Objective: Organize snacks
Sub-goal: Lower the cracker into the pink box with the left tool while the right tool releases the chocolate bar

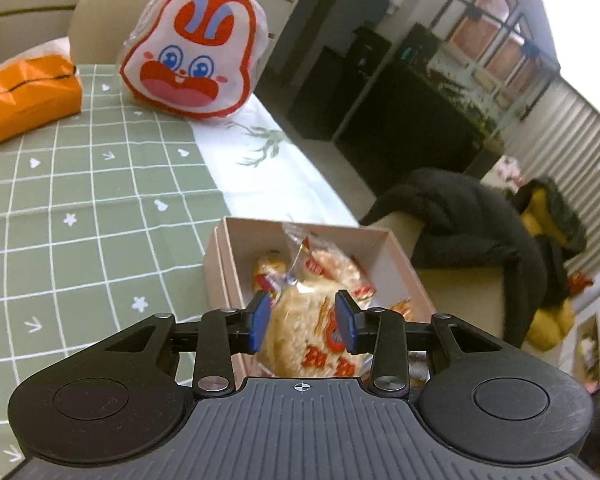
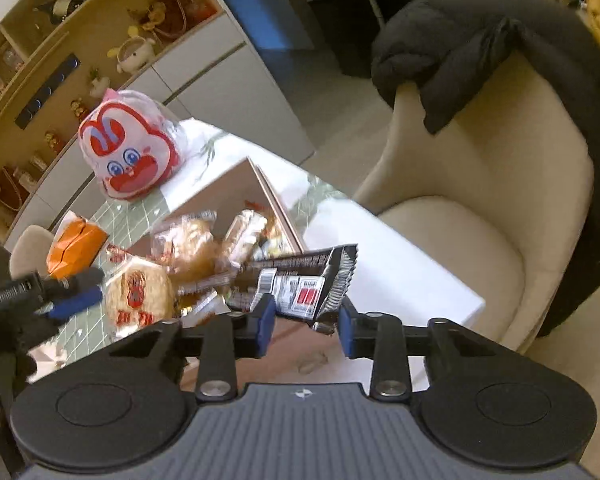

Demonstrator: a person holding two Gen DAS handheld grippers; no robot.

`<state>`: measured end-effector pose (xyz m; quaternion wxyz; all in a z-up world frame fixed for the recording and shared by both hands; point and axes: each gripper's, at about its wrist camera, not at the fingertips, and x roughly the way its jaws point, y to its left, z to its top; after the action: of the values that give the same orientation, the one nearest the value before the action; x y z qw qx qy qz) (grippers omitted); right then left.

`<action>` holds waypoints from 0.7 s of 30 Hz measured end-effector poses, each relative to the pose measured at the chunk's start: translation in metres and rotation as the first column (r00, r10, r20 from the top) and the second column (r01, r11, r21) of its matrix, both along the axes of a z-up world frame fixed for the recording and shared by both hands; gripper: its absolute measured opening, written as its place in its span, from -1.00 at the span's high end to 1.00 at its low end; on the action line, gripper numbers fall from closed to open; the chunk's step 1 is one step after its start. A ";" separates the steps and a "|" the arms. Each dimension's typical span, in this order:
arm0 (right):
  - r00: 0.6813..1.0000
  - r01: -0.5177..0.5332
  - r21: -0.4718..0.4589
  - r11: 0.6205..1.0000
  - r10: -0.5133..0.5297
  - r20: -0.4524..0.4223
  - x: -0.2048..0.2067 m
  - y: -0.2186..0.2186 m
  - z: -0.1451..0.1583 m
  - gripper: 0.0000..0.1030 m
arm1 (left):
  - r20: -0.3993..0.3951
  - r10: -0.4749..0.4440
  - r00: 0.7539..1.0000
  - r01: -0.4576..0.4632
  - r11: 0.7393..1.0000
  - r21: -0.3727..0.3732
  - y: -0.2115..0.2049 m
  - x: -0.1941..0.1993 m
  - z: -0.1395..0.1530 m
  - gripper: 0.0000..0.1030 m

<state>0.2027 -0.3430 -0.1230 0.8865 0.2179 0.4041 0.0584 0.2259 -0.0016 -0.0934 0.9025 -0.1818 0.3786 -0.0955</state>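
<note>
Left gripper apart around rice-cracker packet above box; right gripper loosely astride dark wrapper.

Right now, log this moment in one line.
left gripper open | cracker pack over box | right gripper: dark bar between pads, grip unclear

Snack packets in the box blurred, labels unreadable; rice cracker partly hidden behind gripper body; shelf figurines too small.
</note>
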 end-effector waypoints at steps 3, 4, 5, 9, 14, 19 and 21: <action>0.998 -0.019 -0.079 0.997 0.023 0.058 0.005 0.013 0.014 0.62 | -0.007 -0.023 1.000 0.023 0.999 0.024 -0.006 -0.001 -0.003 0.26; 0.997 -0.034 -0.089 0.995 0.040 0.070 0.007 0.017 0.019 0.65 | -0.014 -0.026 1.000 0.026 1.000 0.016 -0.006 -0.001 -0.005 0.27; 0.995 -0.047 -0.102 0.994 0.056 0.081 0.012 0.025 0.025 0.65 | -0.019 -0.026 0.999 0.026 1.000 0.011 -0.005 -0.001 -0.006 0.27; 0.976 -0.125 -0.197 0.973 0.156 0.151 0.029 0.060 0.048 0.65 | -0.030 -0.022 0.999 0.022 1.000 0.000 -0.002 0.001 -0.009 0.27; 0.942 -0.239 -0.259 0.936 0.289 0.171 0.053 0.104 0.058 0.65 | -0.032 -0.023 0.999 0.023 1.000 0.007 0.002 0.002 -0.010 0.27; 0.930 -0.310 -0.248 0.918 0.348 0.122 0.076 0.130 0.044 0.62 | -0.043 -0.023 0.999 0.023 1.000 0.001 0.008 0.002 -0.015 0.27; 0.930 -0.313 -0.249 0.917 0.349 0.117 0.080 0.132 0.041 0.62 | -0.047 -0.036 0.998 0.035 0.999 -0.005 0.007 0.003 -0.016 0.27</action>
<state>0.2824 -0.2112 -0.0823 0.9121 0.0388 0.3670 0.1787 0.2291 0.0055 -0.1091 0.8912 -0.1792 0.4025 -0.1080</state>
